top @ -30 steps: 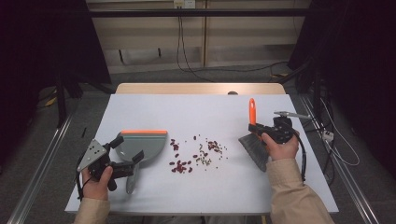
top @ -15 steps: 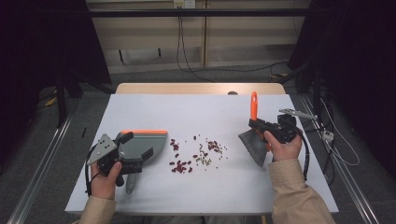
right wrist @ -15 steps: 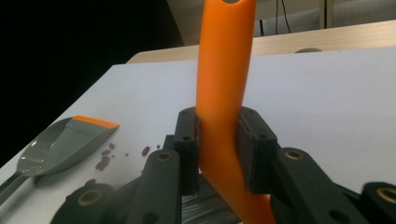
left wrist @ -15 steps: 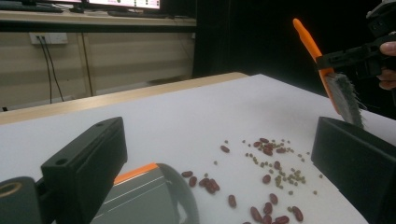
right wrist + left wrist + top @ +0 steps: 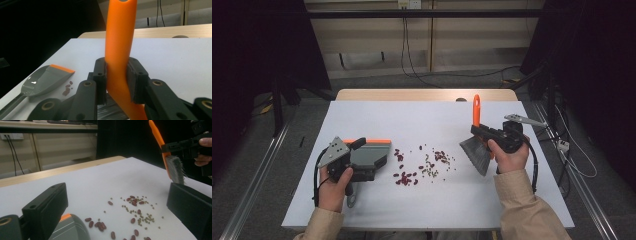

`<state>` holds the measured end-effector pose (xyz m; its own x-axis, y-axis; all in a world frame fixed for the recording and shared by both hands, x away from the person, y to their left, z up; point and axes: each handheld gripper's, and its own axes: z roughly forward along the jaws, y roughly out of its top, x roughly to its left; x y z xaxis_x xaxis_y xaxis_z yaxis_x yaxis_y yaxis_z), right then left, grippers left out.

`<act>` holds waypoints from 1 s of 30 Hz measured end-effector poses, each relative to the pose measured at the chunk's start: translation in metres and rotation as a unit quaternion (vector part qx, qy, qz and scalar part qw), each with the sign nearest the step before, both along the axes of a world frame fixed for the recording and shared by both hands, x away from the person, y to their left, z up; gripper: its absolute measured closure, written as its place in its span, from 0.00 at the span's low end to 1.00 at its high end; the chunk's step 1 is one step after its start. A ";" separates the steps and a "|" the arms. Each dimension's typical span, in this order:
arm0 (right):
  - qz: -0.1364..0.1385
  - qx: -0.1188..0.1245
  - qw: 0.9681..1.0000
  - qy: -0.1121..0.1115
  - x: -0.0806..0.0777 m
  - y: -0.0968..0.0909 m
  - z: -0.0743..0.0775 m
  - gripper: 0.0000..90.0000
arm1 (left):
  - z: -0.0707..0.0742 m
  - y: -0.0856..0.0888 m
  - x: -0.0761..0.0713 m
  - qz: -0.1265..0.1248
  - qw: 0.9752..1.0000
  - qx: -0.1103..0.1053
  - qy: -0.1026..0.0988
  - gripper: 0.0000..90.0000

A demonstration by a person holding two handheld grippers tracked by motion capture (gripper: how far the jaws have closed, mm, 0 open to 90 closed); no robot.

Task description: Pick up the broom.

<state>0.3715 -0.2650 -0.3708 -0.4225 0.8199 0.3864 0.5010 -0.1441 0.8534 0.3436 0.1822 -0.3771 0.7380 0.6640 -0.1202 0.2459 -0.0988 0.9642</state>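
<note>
Left gripper (image 5: pixel 357 161) shifted over dustpan (image 5: pixel 371 156); white table (image 5: pixel 377 120).

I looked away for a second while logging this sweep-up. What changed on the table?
The left claw moved in from the table's left edge and now sits over the grey dustpan, jaws open. The right claw lifted the orange-handled brush slightly and stays shut on it. The beans and the dustpan lie as before.

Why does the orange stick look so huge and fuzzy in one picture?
In the right gripper view the brush handle sits right against the camera, so it looms large and soft-edged; the dustpan shows a glare spot. In the high view the room behind the table is dark.
</note>
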 end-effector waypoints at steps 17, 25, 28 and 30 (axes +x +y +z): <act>0.021 0.008 0.999 -0.023 -0.003 0.026 0.009 0.80 | 0.007 -0.037 0.006 -0.036 0.999 0.008 0.014 0.04; 0.025 0.003 0.999 -0.023 -0.002 0.035 0.008 0.80 | 0.009 -0.053 0.009 -0.053 0.998 0.009 0.016 0.04; 0.027 -0.002 0.999 -0.027 -0.002 0.040 0.009 0.80 | 0.009 -0.058 0.009 -0.058 0.998 0.008 0.019 0.04; 0.031 -0.002 0.999 -0.028 -0.003 0.043 0.008 0.80 | 0.010 -0.063 0.009 -0.062 0.998 0.008 0.019 0.04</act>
<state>0.3689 -0.2218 -0.3625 -0.4933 0.7930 0.3576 0.4595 -0.1115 0.8811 0.3528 0.1196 -0.3674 0.8091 0.5707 -0.1403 0.2682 -0.1461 0.9522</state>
